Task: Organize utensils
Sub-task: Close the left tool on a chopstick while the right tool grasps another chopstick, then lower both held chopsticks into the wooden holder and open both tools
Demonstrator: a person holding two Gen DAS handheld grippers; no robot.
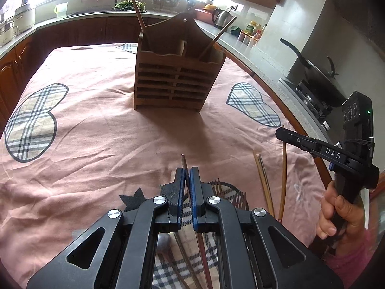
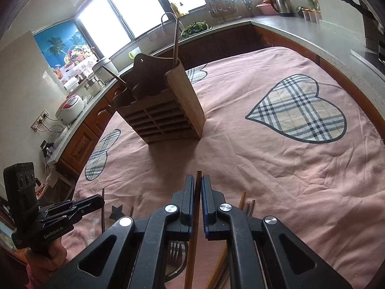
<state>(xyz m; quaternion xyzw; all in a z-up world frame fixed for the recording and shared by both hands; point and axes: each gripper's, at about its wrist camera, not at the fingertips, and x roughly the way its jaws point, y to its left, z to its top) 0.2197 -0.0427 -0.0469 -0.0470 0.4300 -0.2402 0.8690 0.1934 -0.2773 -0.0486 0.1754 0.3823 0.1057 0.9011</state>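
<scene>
The left gripper (image 1: 187,172) is clamped on a thin dark chopstick (image 1: 183,161) whose tip pokes past the pads. Ahead, bare pink tablecloth (image 1: 101,125) stretches to the wooden holder (image 1: 179,82) standing far and centre, with two sticks already leaning in it. More chopsticks (image 1: 264,183) lie near right. The right gripper (image 1: 280,134) reads "DAS".

In the right wrist view, the right gripper (image 2: 197,184) pinches a brown chopstick (image 2: 195,221), a fork (image 2: 175,252) below it. The holder (image 2: 163,106) stands far left of centre; open cloth spreads right to the table's edge. The left gripper (image 2: 96,201) reads "GenRobot.AI".
</scene>
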